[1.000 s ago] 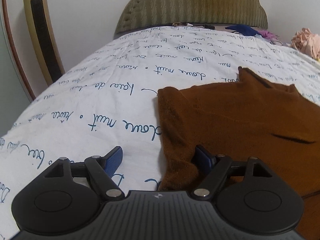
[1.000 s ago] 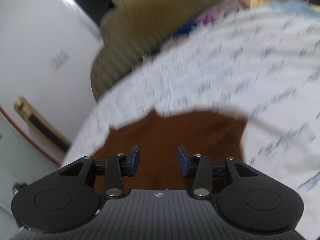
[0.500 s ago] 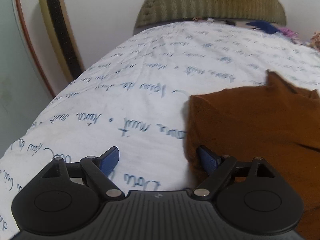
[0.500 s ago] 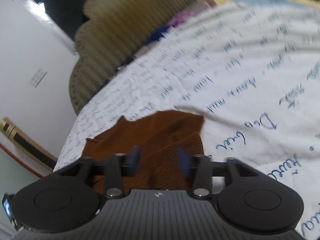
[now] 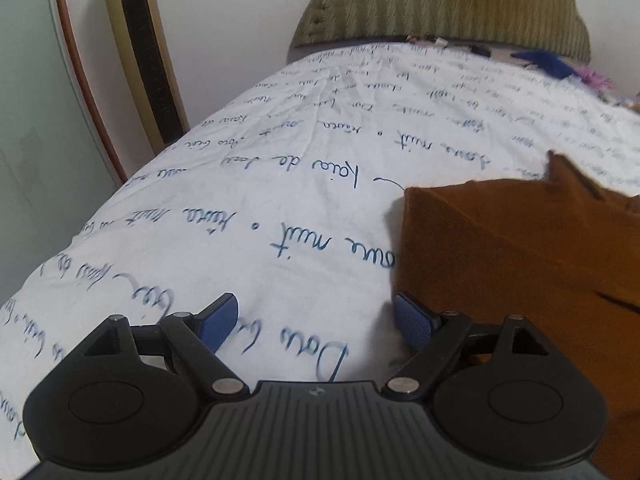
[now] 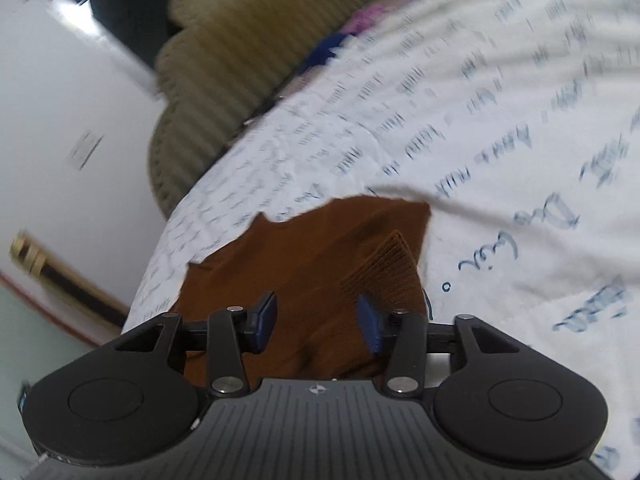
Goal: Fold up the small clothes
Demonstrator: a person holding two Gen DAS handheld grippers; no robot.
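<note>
A brown garment (image 5: 520,264) is laid flat on a bed, over a white sheet (image 5: 280,184) printed with blue handwriting. In the left wrist view the garment fills the right side, with its left edge folded and a small pointed corner raised at its far edge. The left gripper (image 5: 316,320) is held low over the sheet with its fingers (image 5: 218,322) spread wide; only bare sheet is seen between them, and the right finger lies just beside the garment's left edge. In the right wrist view, which is somewhat blurred, the right gripper (image 6: 316,324) is held over the garment (image 6: 312,256) with its blue-padded fingers (image 6: 370,330) partly apart and opening; cloth is seen below and between them, but nothing is pinched. A ribbed band of the garment is seen just beyond the right finger. An olive padded headboard (image 5: 440,4) stands at the far end of the bed, and a gold-and-black upright unit (image 5: 140,52) stands by the wall at the left.
</note>
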